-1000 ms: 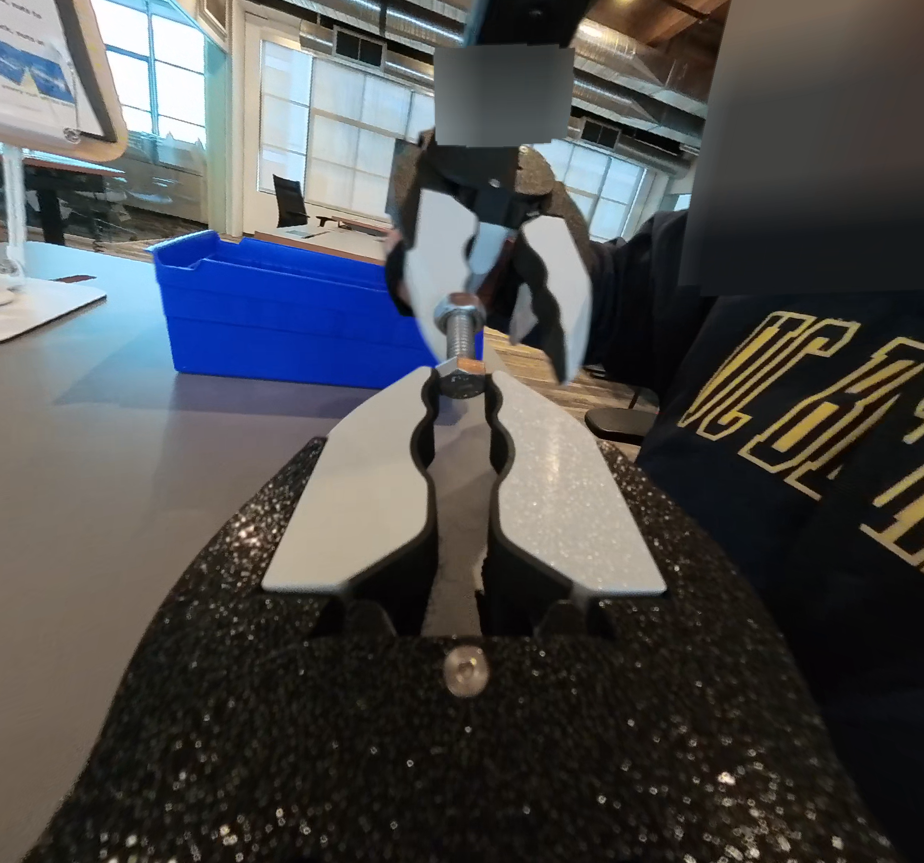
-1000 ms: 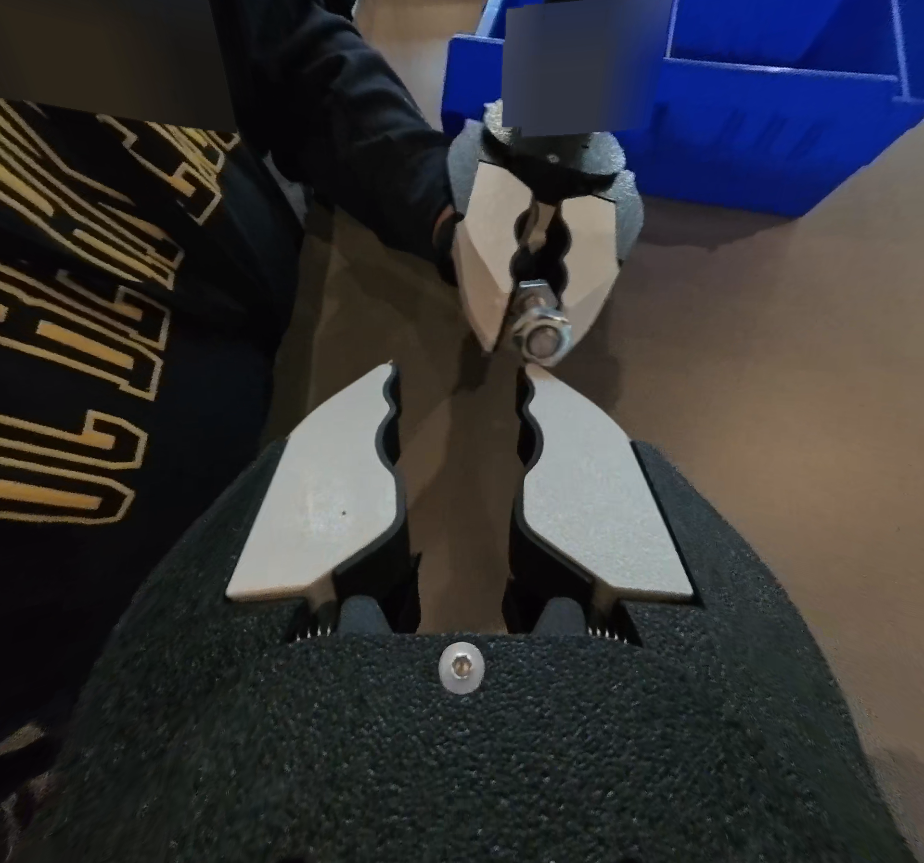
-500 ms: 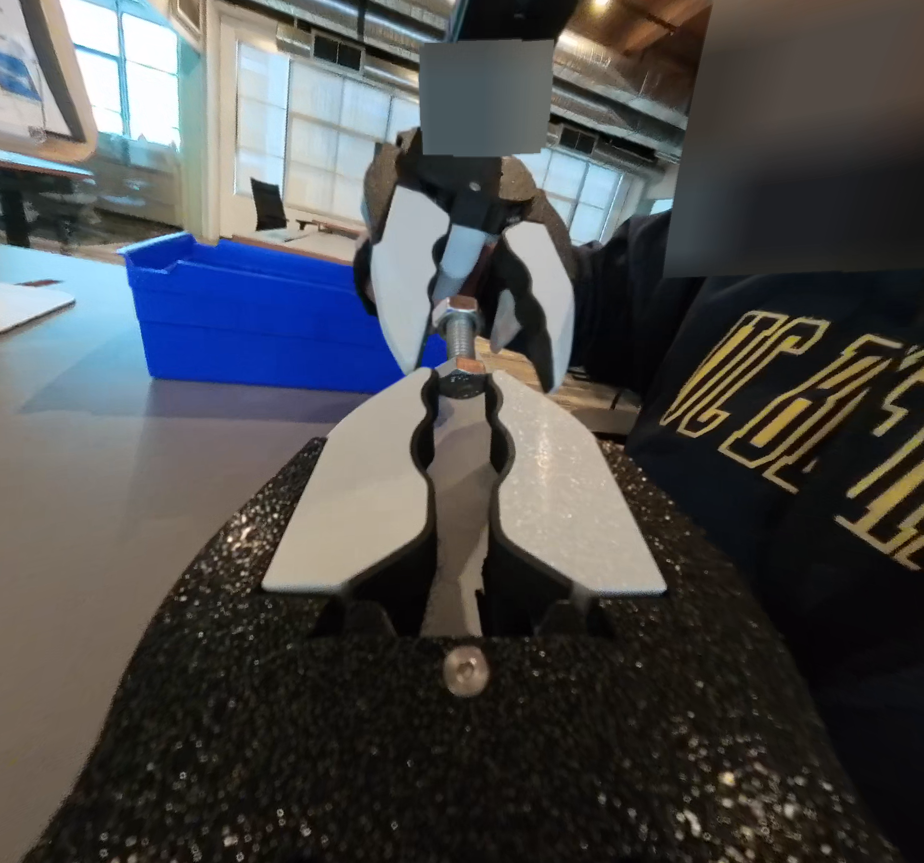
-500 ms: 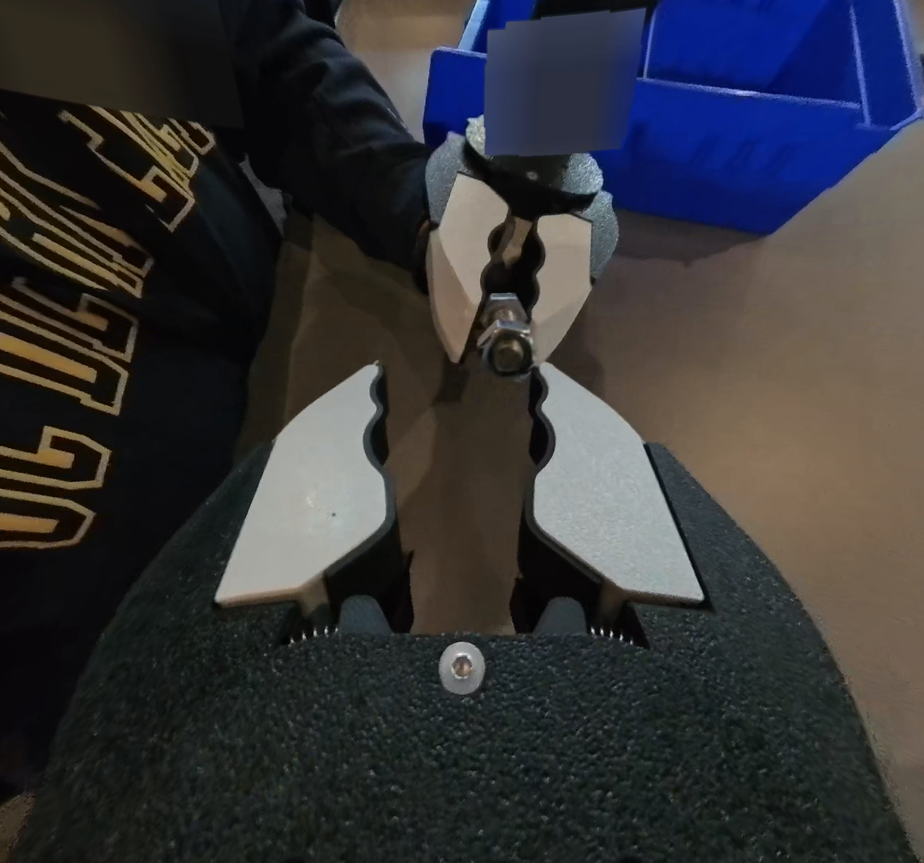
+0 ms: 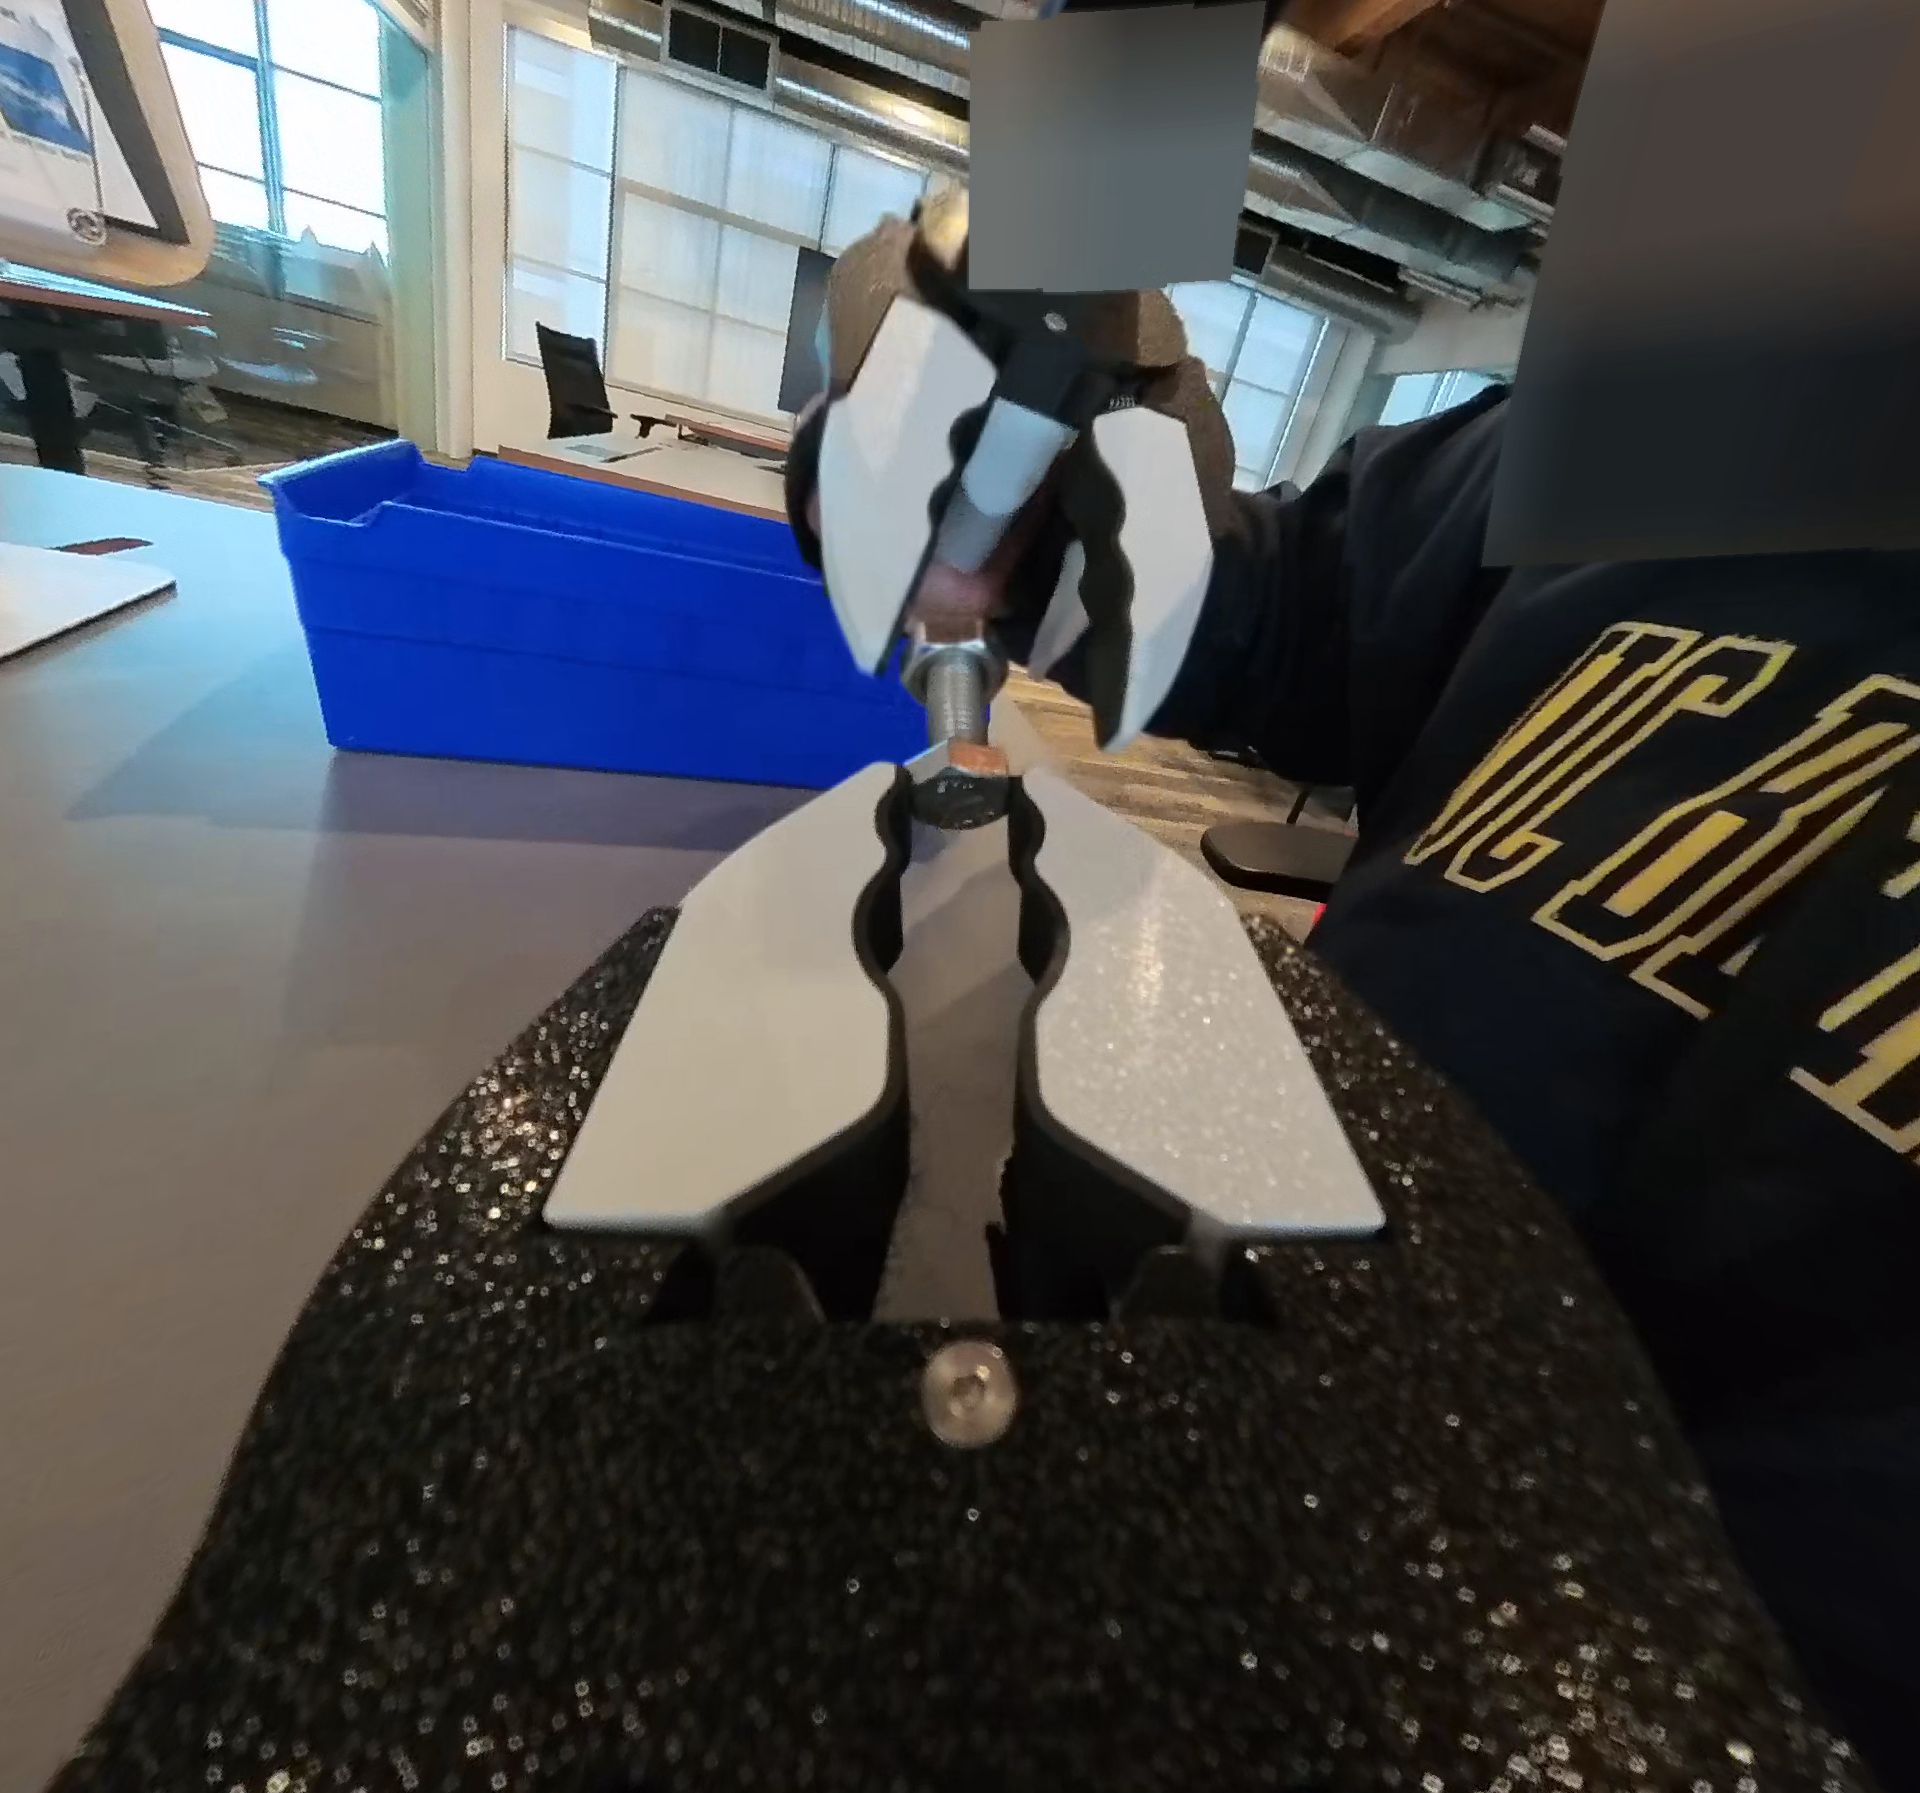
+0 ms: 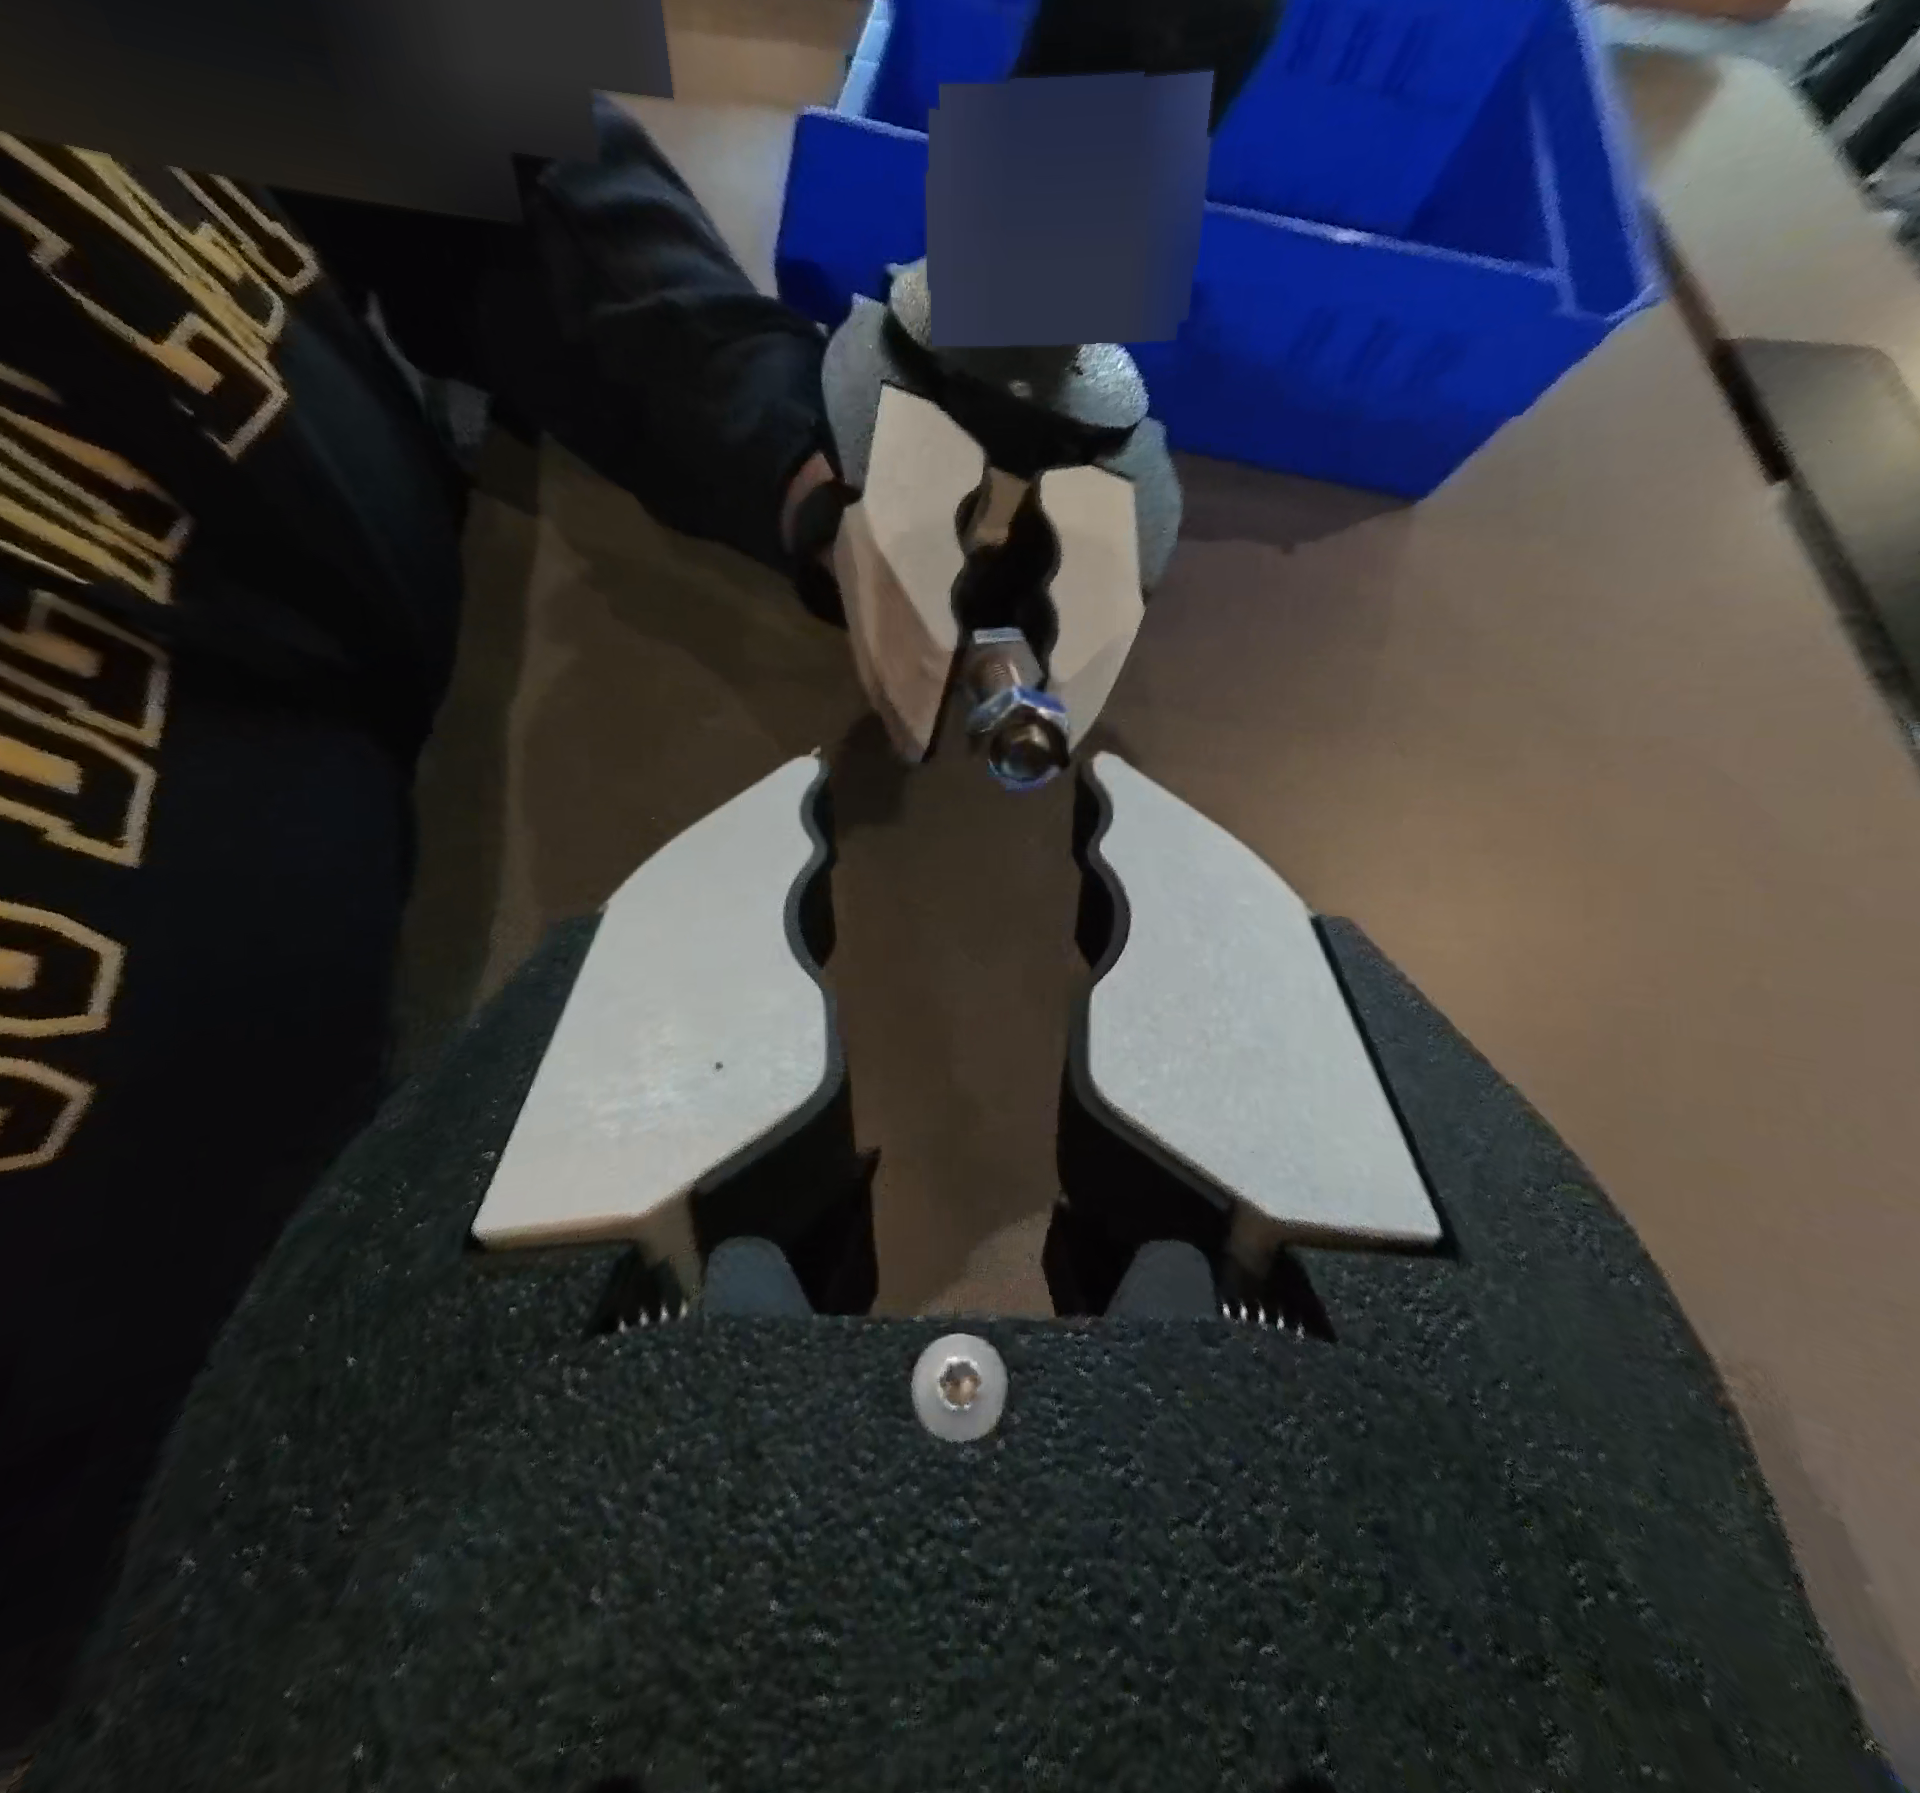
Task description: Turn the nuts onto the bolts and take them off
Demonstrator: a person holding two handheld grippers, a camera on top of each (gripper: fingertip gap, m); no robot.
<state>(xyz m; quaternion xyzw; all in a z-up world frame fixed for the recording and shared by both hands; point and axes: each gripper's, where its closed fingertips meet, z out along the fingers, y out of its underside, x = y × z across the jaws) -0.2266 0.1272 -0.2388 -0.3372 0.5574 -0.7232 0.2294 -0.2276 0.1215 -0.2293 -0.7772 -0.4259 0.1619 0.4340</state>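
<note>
The left gripper (image 5: 951, 787) has its jaws pinching the hex head of a steel bolt (image 5: 954, 704), whose threaded shank points away from it toward the right gripper (image 6: 951, 772), with a hex nut (image 6: 1023, 715) sitting near the free end of the thread. Both are held in the air above the grey desk (image 5: 260, 912), nearer than the blue bin (image 5: 582, 642) at its far side. The right gripper's jaws are spread wide on either side of the nut; in the left wrist view one of its fingers (image 5: 883, 496) seems to lie against or just beside the nut, but I cannot tell whether it truly touches. The chief risk, as I judge it, is that the nut has few threads engaged this close to the tip: if the right jaws close off-centre or nudge it sideways, it could spin off and drop to the desk or the person's lap. A grip on the corners of the hex rather than its flats would likely slip when turned. The bolt is also held only by its head at the very tips of the left jaws, so twisting force from the right could rotate or lever it out. Tilted closing could cross the thread and jam the nut.
</note>
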